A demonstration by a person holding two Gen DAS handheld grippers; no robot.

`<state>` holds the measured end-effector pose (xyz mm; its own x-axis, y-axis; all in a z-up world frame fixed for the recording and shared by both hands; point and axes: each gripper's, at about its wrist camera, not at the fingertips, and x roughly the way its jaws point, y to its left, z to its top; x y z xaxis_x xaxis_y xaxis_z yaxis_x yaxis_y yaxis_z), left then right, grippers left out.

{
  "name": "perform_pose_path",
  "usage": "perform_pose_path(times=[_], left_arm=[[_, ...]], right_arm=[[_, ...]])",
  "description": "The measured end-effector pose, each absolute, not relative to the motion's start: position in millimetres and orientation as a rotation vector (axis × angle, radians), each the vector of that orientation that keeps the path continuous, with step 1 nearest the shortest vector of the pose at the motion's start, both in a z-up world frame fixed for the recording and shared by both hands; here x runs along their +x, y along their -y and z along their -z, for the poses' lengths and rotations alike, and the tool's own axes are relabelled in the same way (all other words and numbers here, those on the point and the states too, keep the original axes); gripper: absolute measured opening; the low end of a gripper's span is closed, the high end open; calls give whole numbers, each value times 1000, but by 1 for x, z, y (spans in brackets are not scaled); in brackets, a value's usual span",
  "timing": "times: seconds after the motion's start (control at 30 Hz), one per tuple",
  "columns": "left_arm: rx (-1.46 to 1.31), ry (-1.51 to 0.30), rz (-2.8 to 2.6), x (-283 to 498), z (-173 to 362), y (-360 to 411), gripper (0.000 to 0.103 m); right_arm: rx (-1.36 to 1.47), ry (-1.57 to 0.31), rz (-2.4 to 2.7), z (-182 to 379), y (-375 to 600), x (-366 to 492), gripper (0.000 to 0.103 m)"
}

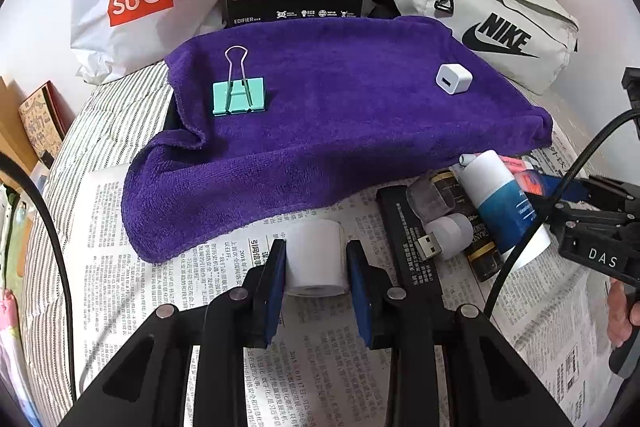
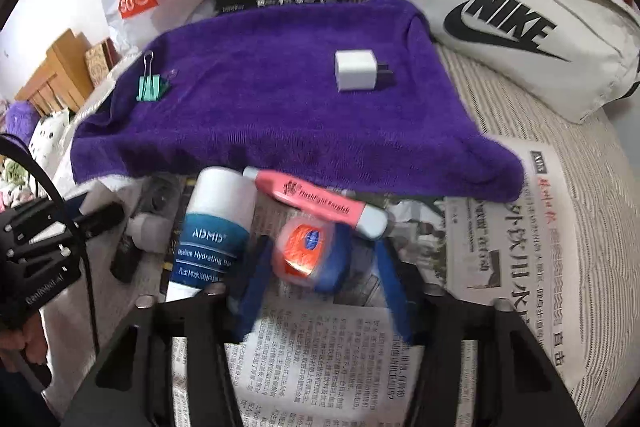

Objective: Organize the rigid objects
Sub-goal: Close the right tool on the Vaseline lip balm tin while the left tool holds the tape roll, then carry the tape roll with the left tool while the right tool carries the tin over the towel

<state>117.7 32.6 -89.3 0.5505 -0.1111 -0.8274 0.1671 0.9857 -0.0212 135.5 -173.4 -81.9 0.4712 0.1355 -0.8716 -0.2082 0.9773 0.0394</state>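
The left gripper (image 1: 316, 267) is clamped on a small white paper roll (image 1: 315, 259), both blue pads pressed on its curved sides, held just over the newspaper (image 1: 168, 291). The roll looks light and a little crushable, so a modest squeeze across its middle, as here, should carry it without denting it.

The right gripper (image 2: 320, 267) has its blue fingers on either side of a small round jar (image 2: 310, 257) with a red-and-blue label. That view is motion-blurred, so I cannot tell whether the pads already press on the jar or only bracket it. The jar looks hard, smooth and probably slippery; it is best taken across its widest part, squarely.

Beside the jar lie a white-and-blue tube (image 2: 216, 227) and a pink marker (image 2: 316, 205), both stiff and easy to pinch at mid-length. Beyond them the purple towel (image 1: 340, 115) carries a green binder clip (image 1: 239, 95) and a white charger cube (image 1: 453, 79), well apart.

The left wrist view alone shows a USB stick (image 1: 442, 235) and a black box (image 1: 412, 235) near the tube. The right wrist view alone shows the jar's label and the charger's prongs.
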Motion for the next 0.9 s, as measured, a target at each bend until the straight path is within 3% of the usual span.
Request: perform_pose_path(times=[0.03,0.9], left_arm=[[62,-975,167,118,89,-33,29],[45,-968,146,113,88,-34,29]], right_arm=[[-85,-1067,-211,82,174,134,40],[-93,-1062,-230,81,197,112,39]])
